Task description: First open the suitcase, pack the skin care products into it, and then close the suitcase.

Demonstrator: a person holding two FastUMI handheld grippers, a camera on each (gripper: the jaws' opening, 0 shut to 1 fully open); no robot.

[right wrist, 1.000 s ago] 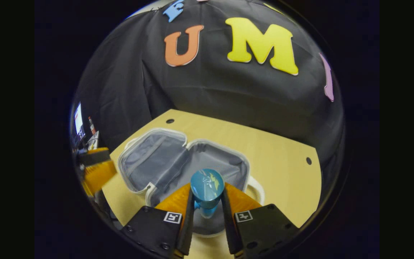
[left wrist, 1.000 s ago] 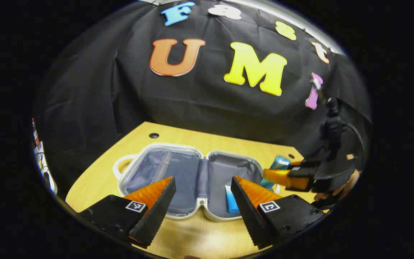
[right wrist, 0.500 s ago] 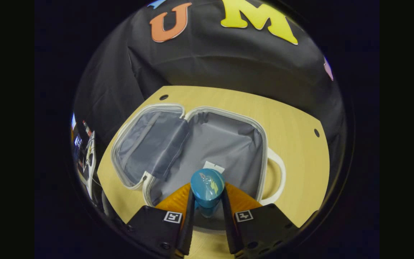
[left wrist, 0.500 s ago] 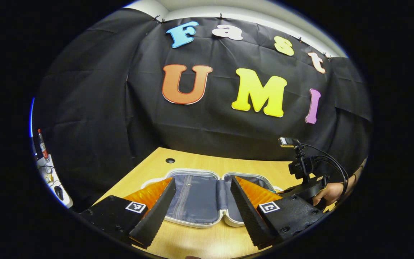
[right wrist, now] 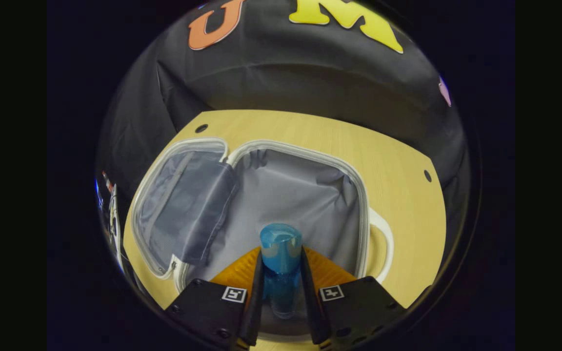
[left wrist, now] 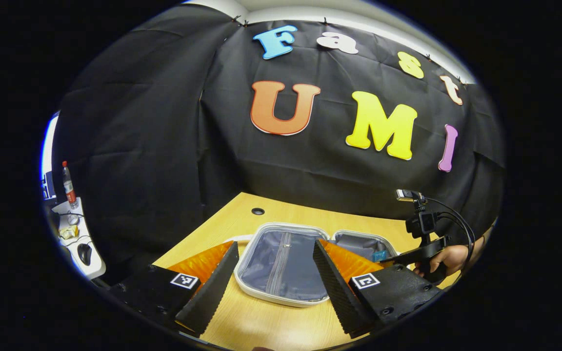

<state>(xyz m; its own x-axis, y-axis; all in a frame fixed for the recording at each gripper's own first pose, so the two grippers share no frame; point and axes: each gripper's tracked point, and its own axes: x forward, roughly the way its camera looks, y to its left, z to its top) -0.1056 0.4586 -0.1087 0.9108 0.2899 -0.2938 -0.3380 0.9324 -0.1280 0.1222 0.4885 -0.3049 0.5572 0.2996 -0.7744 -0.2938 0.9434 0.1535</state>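
Blue bottle (right wrist: 280, 253) clamped upright between right gripper (right wrist: 281, 292) fingers, low over the open grey-lined suitcase (right wrist: 305, 195) on the table (right wrist: 398, 161), nearer the lining than before, left gripper (left wrist: 275, 287) spread apart, now shifted left.

Left claw (left wrist: 275, 273) gapes; right claw (right wrist: 281, 287) clamped

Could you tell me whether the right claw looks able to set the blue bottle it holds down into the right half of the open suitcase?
Probably yes. The right claw is shut on the blue bottle just over the grey lining of the open suitcase, and nothing lies between them; the left claw is open, off by the other half.
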